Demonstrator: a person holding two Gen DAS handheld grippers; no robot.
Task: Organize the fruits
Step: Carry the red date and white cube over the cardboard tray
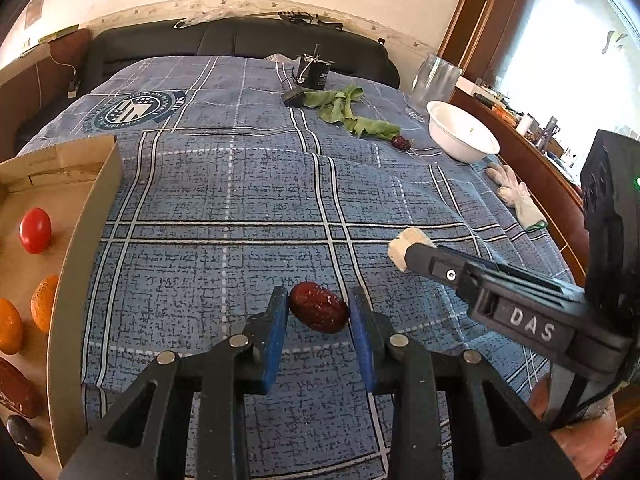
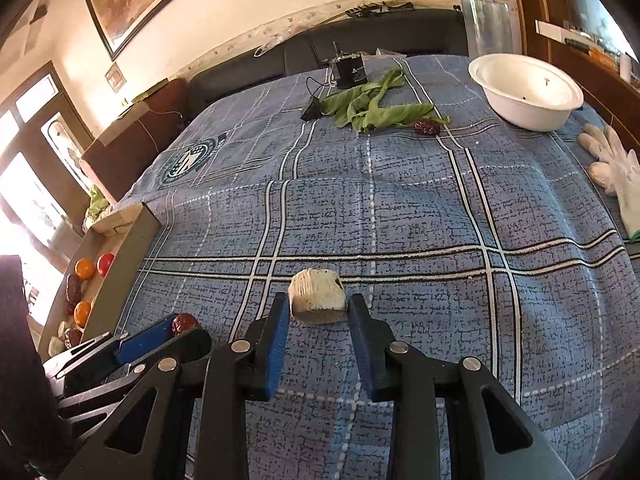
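Several fruits already lie in the cardboard box (image 1: 92, 216) at far left. The left hand-held gripper (image 1: 319, 312) is clamped on a red date (image 1: 319, 313), the right hand-held gripper (image 2: 319, 308) on a pale chunk (image 2: 317, 298); another date (image 2: 426, 127) waits upper right.

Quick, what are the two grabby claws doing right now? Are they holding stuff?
Left gripper: shut on the dried red date.
Right gripper: shut on the pale, cream-coloured chunk.
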